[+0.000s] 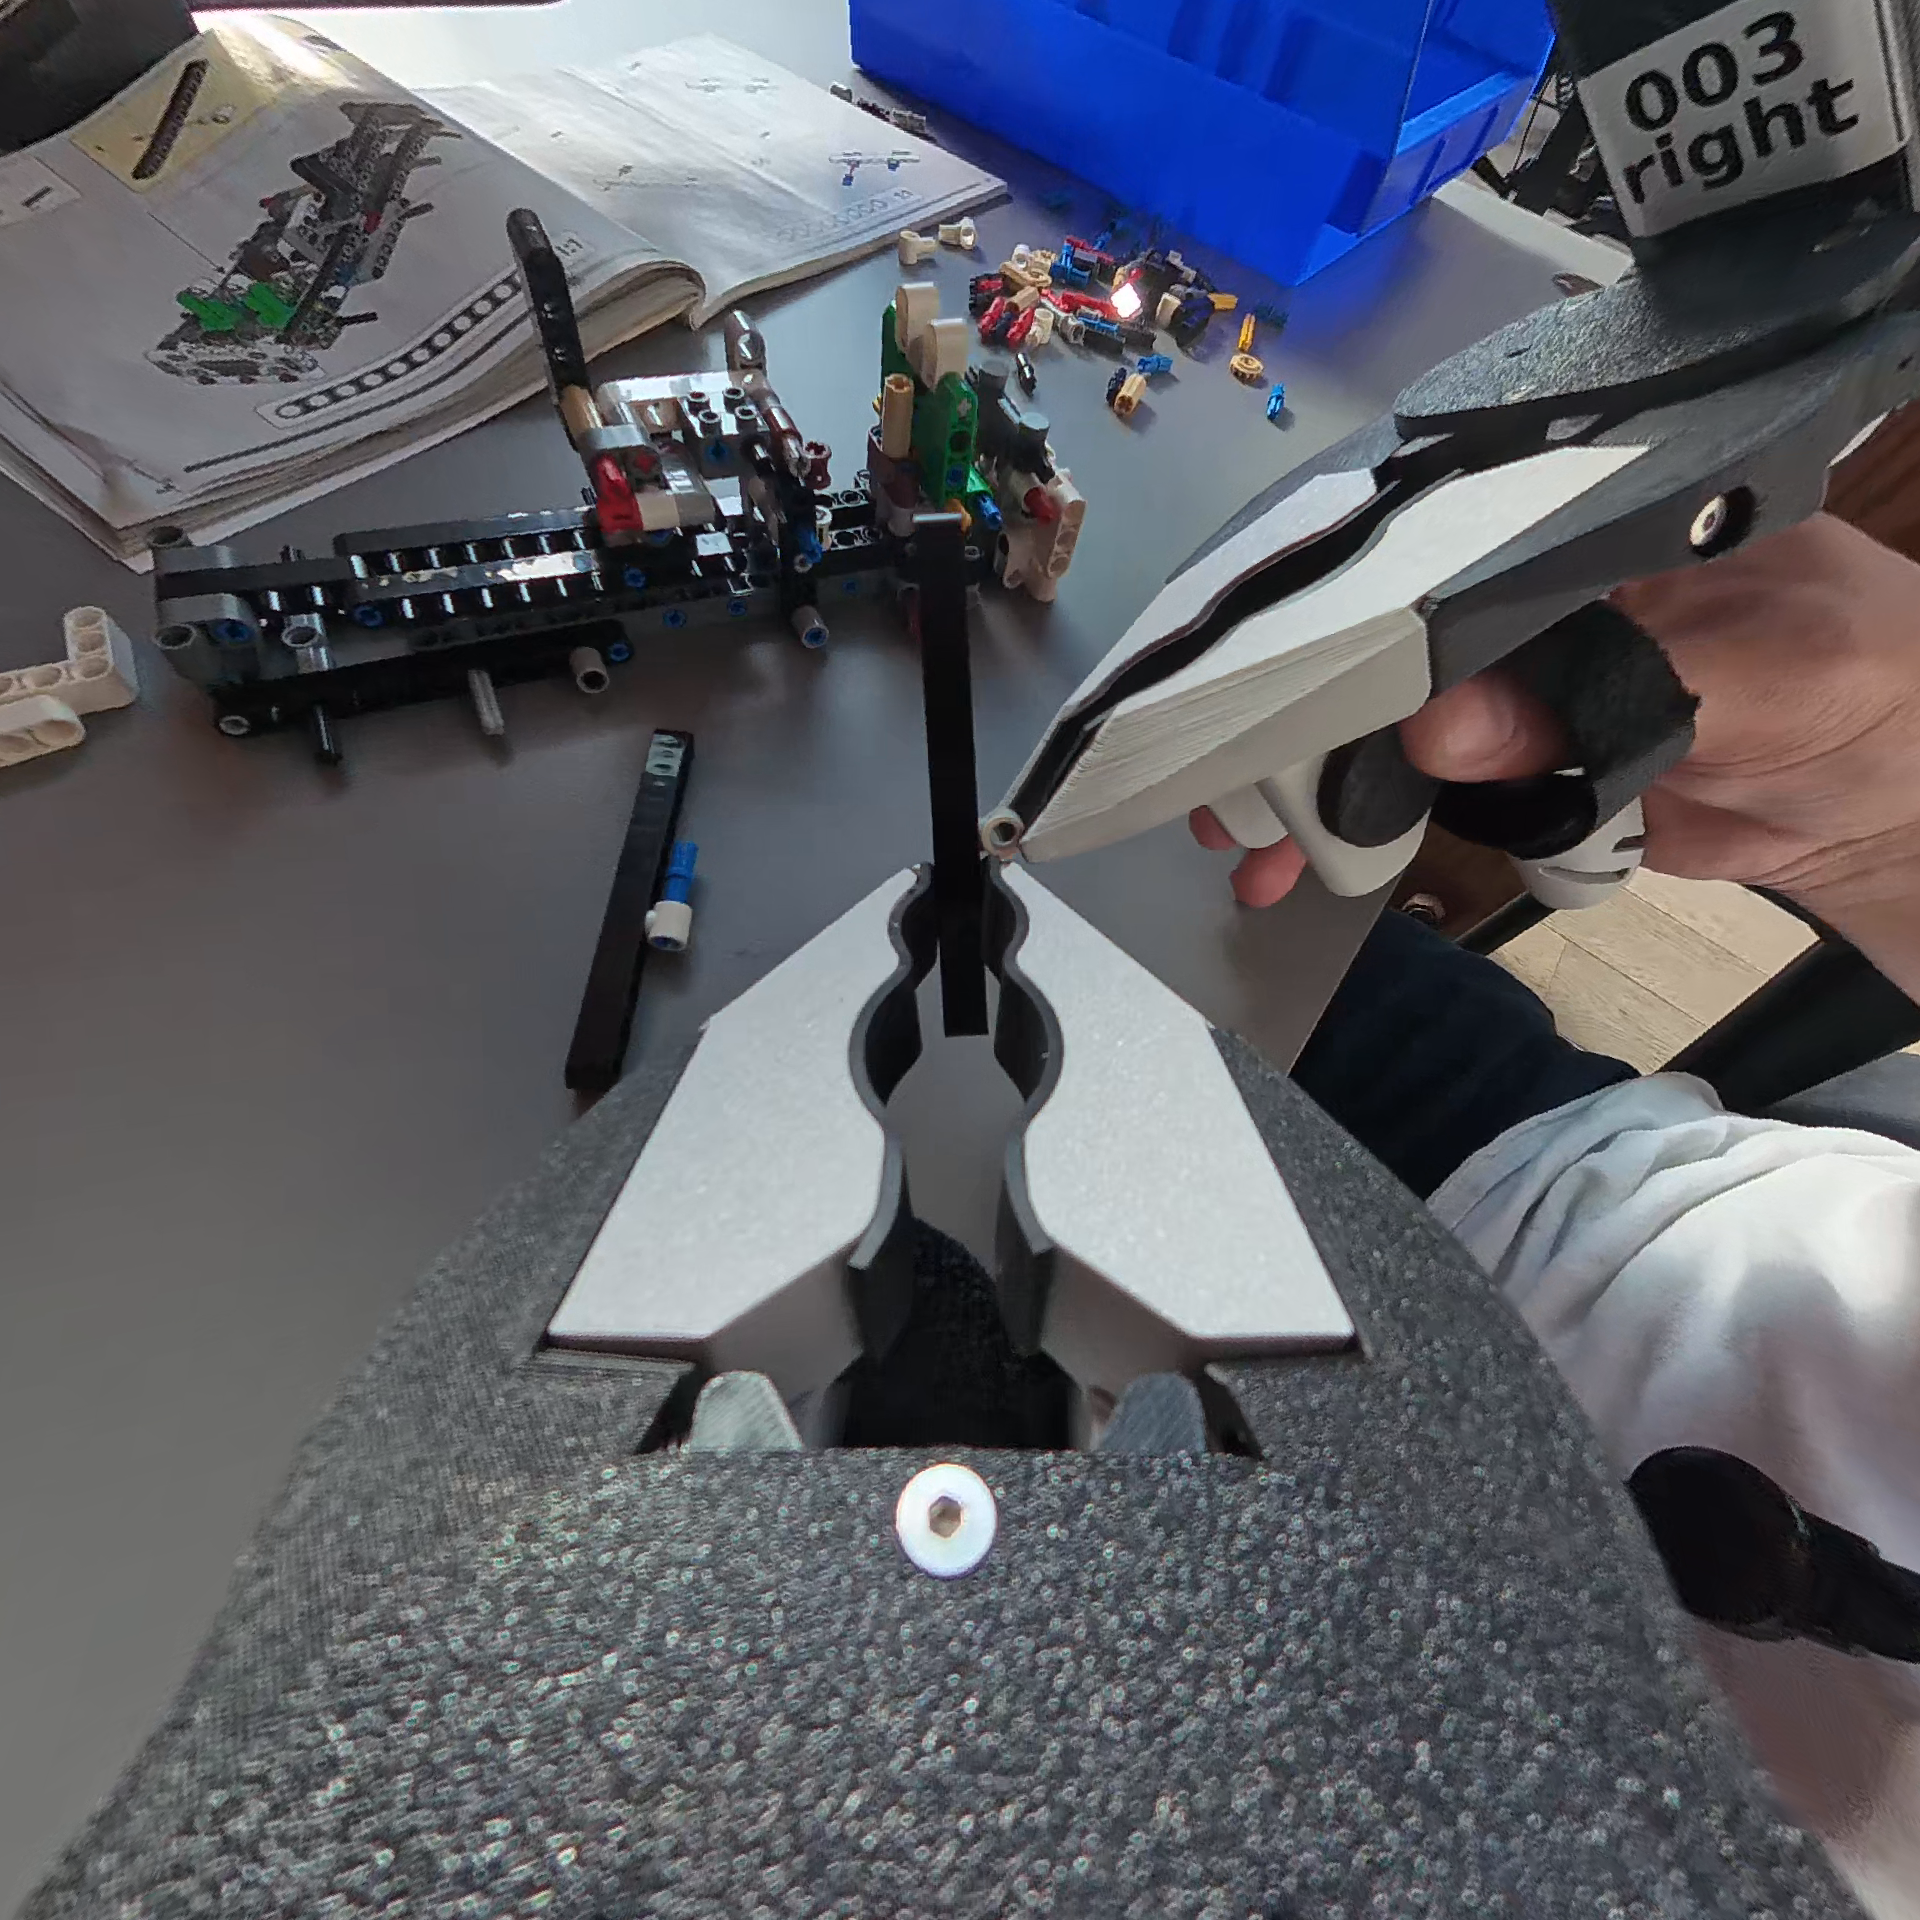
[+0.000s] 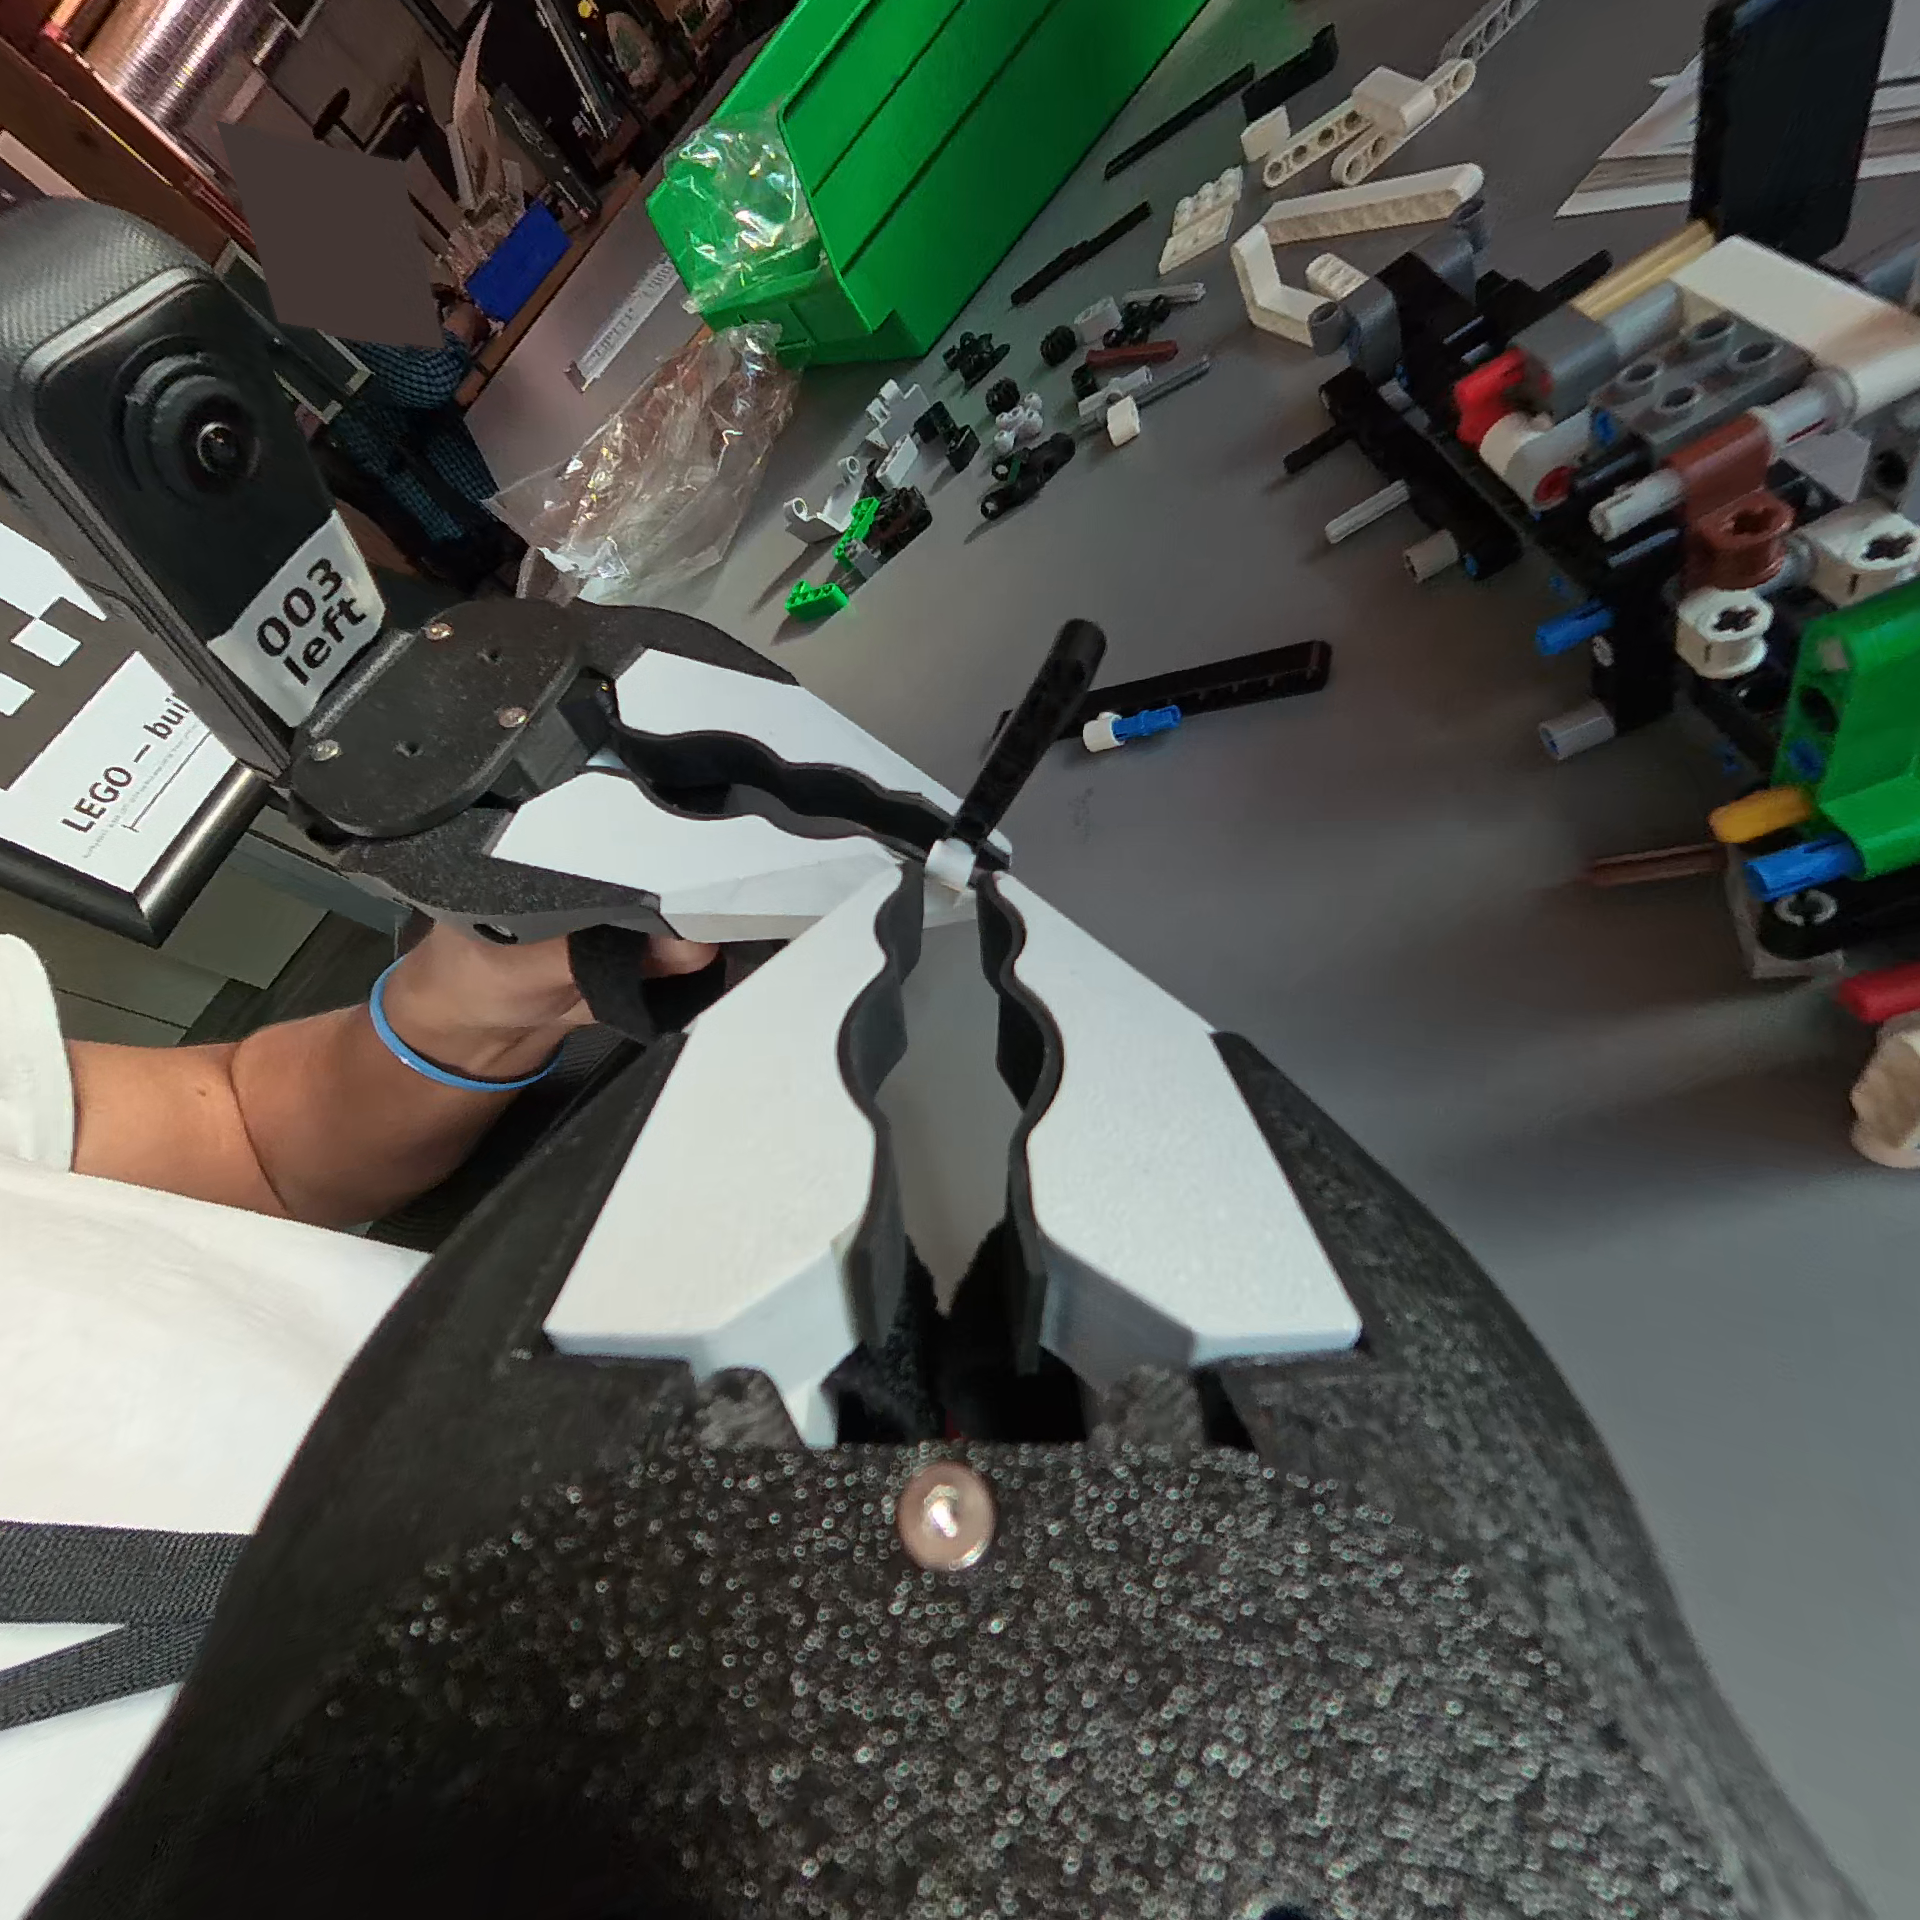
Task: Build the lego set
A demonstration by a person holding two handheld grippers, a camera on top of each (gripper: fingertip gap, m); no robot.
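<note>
1. Both pictures are bright, like daylight.
2. Edges bend and stretch like a fishbowl.
3. The tabletop shows soft shadows.
4. The clear plastic bag shines.

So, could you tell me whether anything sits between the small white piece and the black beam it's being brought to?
Nothing visible: the right hand-held gripper holds the white piece right against the black beam clamped in the left hand-held gripper.

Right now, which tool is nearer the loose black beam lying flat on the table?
Left. The left tool, gripping another black beam, sits just right of the loose black beam; the right tool, pinching a small white connector, is beyond it.
</note>
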